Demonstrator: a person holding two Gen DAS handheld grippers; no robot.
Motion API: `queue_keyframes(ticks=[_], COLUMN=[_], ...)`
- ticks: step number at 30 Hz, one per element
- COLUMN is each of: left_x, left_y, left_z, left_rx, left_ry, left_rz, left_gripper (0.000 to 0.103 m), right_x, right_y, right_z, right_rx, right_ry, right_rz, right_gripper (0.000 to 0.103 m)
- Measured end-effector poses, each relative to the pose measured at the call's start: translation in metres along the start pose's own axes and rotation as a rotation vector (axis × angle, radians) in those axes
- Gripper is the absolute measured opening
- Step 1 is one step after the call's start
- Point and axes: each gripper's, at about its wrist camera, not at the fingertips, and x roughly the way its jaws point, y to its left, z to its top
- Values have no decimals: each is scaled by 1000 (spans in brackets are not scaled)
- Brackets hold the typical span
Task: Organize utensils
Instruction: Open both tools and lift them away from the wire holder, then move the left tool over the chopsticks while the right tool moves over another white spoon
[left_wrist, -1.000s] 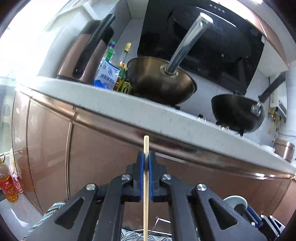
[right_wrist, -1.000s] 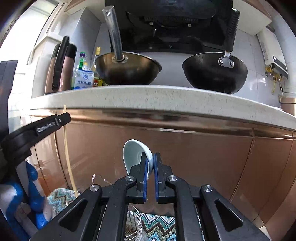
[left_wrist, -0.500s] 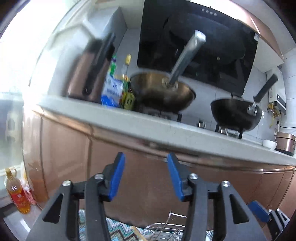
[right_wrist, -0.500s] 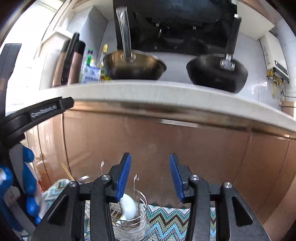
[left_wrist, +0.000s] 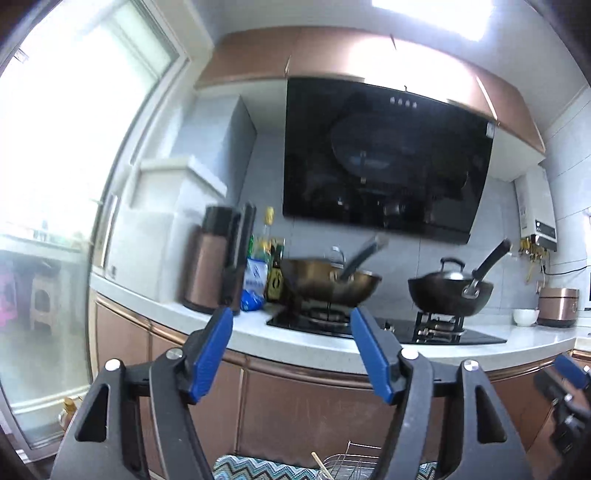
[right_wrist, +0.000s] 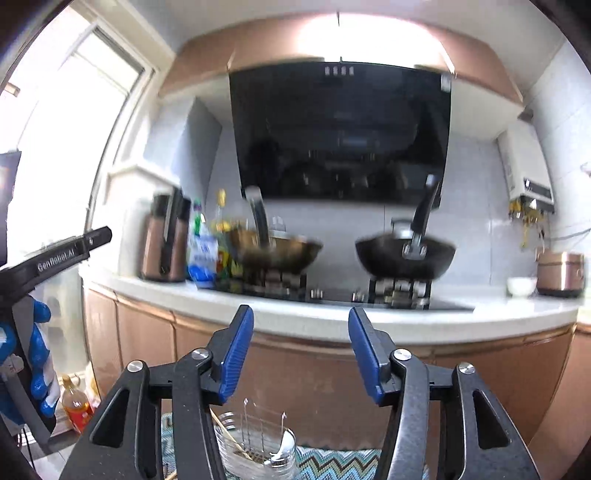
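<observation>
Opening with nothing between their blue pads, the left gripper (left_wrist: 291, 325) and right gripper (right_wrist: 301, 323) face the counter (right_wrist: 295, 319) above a wire holder (right_wrist: 258, 443) containing a chopstick (right_wrist: 227, 432) and white spoon (right_wrist: 282, 448).

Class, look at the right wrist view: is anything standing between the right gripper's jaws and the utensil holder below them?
Nothing visible does. The right gripper has empty jaws, still opening, and the utensil holder sits below them on the patterned mat, already holding a chopstick and white spoon.
</observation>
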Motion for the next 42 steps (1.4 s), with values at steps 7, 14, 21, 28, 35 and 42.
queue_keyframes(ticks=[7,14,21,28,35,42], left_x=[-52,-73,-57,-31,4,39], left_y=[19,26,25,25,25,8], left_z=[29,22,-25,-98,-171,-228], left_rx=[4,32,76,118,83,82], left_ry=[2,82,300,546,794,983], left_rz=[-11,-10,-19,-37,-95,-171], left_gripper=[69,70,70,69,69,67], right_x=[-54,-85,-77,-52,-16,17], right_y=[-5,-14,-40,-67,-83,-87], right_z=[30,21,-18,-70,-141,-210], right_rx=[29,36,78,117,166,233], right_ry=[-54,-16,159,345,559,748], right_rz=[18,-4,-9,25,104,198], right_gripper=[60,65,63,49,37,29])
